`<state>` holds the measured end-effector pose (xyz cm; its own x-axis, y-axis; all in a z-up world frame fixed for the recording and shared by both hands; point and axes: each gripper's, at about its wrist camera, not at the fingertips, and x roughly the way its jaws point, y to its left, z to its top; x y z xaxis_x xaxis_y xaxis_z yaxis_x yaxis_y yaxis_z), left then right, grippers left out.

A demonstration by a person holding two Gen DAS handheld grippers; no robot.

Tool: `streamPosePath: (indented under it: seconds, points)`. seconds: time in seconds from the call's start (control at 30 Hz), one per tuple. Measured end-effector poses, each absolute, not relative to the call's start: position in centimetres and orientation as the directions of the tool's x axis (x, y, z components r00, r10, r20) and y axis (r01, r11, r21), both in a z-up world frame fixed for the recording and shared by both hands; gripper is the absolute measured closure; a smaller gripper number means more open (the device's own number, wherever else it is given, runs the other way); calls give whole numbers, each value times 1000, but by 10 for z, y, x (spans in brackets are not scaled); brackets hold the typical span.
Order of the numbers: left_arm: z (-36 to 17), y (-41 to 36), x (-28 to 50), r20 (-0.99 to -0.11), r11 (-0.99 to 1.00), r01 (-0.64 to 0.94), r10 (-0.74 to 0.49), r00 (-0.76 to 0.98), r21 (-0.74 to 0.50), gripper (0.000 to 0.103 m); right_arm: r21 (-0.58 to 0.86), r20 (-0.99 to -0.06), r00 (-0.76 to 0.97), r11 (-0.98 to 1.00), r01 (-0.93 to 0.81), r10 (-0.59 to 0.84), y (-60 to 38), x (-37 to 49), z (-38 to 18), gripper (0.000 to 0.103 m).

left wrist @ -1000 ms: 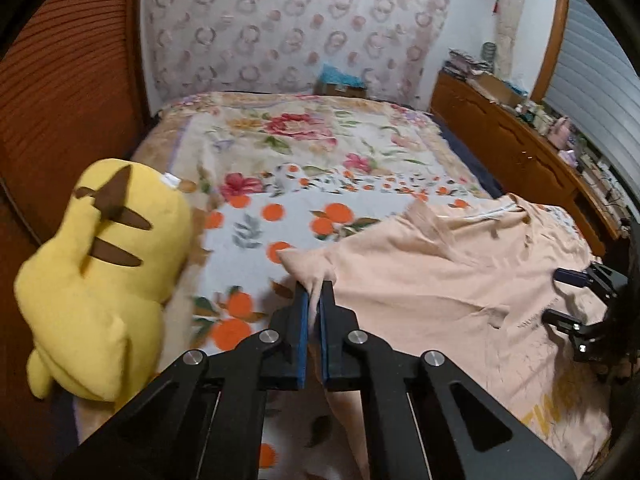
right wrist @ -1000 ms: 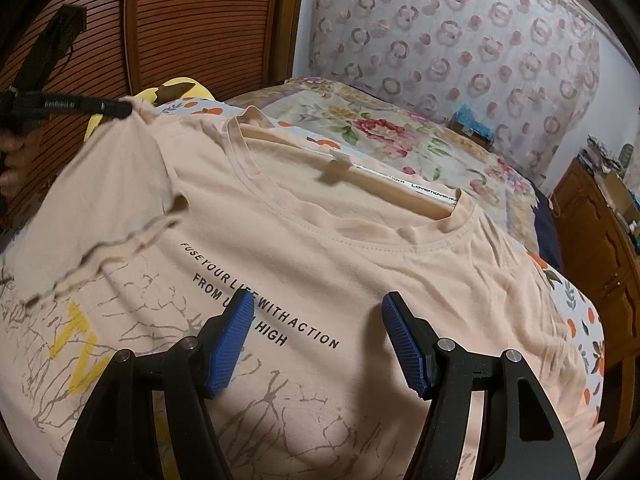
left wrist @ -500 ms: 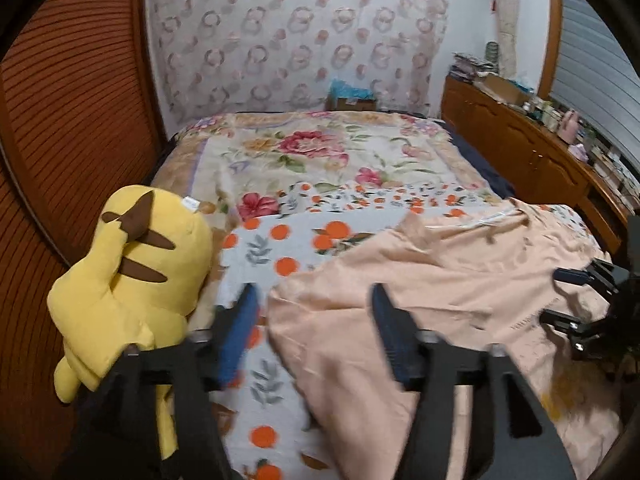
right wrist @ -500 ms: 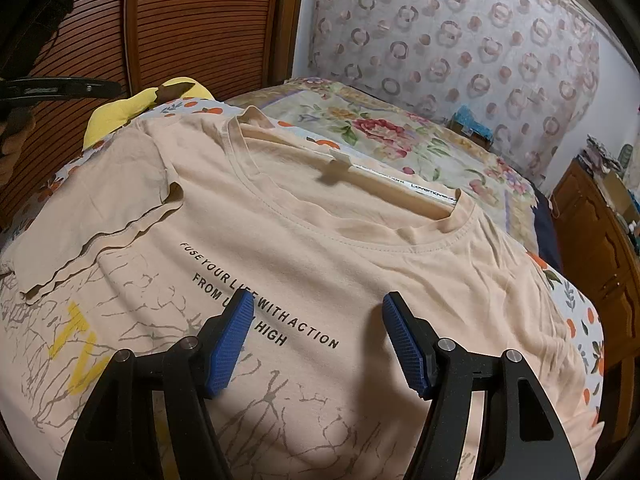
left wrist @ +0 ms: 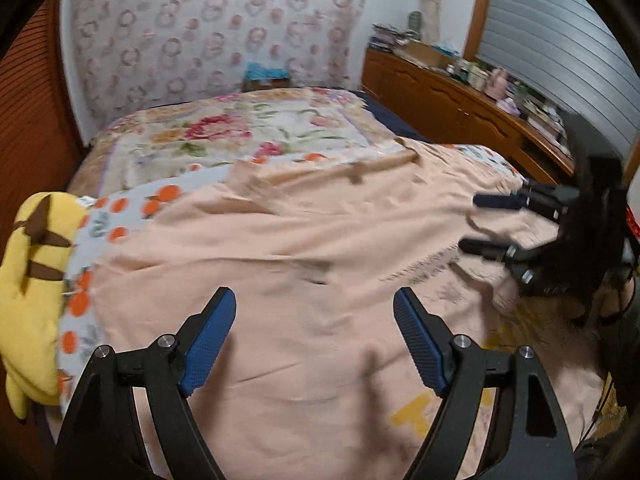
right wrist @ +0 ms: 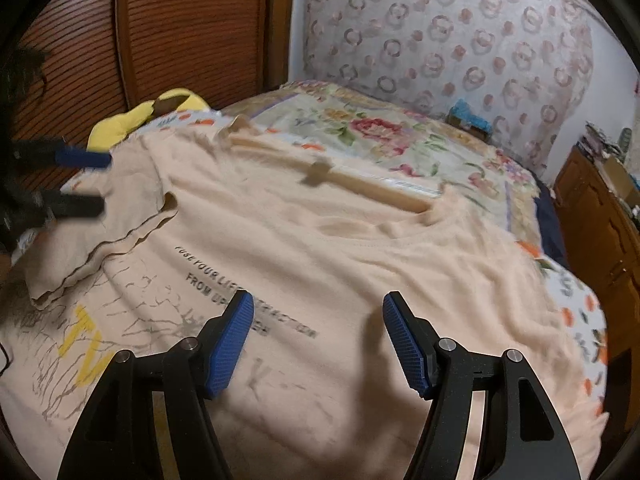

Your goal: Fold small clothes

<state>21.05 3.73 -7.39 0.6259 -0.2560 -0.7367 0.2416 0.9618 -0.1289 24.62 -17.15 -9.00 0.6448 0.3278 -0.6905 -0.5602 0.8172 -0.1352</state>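
The peach T-shirt (right wrist: pixel 360 248) lies spread on the bed (left wrist: pixel 240 136), one sleeve (right wrist: pixel 100 240) folded in. Both tongs, left (left wrist: pixel 315 340) and right (right wrist: pixel 318 336), hover apart, empty. Next, probably, the other sleeve needs pinching.

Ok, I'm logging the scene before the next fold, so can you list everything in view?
T-shirt: one, peach with black lettering, spread on the bed, one sleeve folded in.
Bedspread: one, floral, under the shirt.
Plush toy: one, yellow, at the bed's left edge.
Wooden dresser: one, brown, right of the bed, cluttered top.
Wardrobe doors: brown, slatted, behind the plush.
Left hand-held gripper: open, over the shirt.
Right hand-held gripper: open, over the print.
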Motion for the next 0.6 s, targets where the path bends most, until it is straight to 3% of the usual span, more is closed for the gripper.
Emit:
streamPosePath:
  seconds: [0.23, 0.6]
  points:
    - [-88, 16, 218, -768, 953, 278, -264, 583, -117, 21, -100, -645, 711, 892, -442, 280, -244, 236, -63, 34]
    - [-101, 7, 217, -782, 957, 286, -207, 588, -38, 20, -70, -639, 767, 989, -128, 54, -384, 215, -57, 34]
